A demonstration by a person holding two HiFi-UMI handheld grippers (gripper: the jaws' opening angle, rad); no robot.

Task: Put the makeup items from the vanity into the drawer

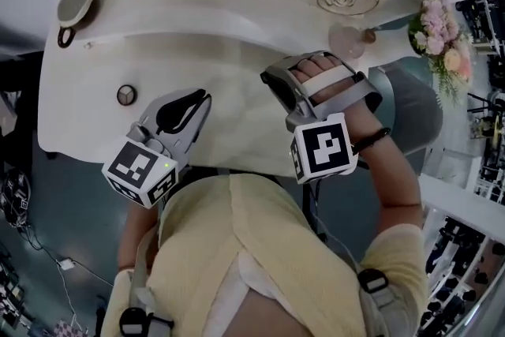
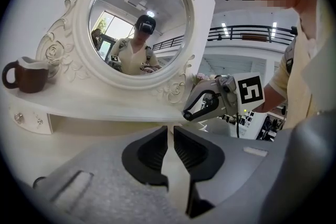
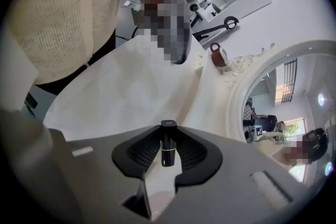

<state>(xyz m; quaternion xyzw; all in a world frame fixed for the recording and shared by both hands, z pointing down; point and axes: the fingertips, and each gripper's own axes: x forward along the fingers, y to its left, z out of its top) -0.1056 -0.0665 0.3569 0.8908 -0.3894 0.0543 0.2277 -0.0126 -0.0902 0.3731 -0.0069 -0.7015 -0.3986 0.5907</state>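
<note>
A slim black lipstick tube [image 3: 167, 145] with a gold band stands upright between the pads of my right gripper [image 3: 168, 147], which is shut on it. In the head view the right gripper [image 1: 274, 80] hovers over the right part of the white vanity top [image 1: 205, 51]; the tube is hidden there. My left gripper [image 1: 201, 99] hangs over the vanity's front left. Its jaws stand almost together with nothing between them in the left gripper view [image 2: 170, 132]. That view also catches the right gripper [image 2: 195, 108] in front of the mirror. No drawer front shows open in any view.
A brown cup [image 1: 75, 5] sits on the raised shelf beside the round mirror [image 2: 139, 23]. A round knob [image 1: 125, 95] lies on the vanity near the left gripper. A pale pink item [image 1: 347, 39] and a flower bouquet [image 1: 440, 31] stand at the right end.
</note>
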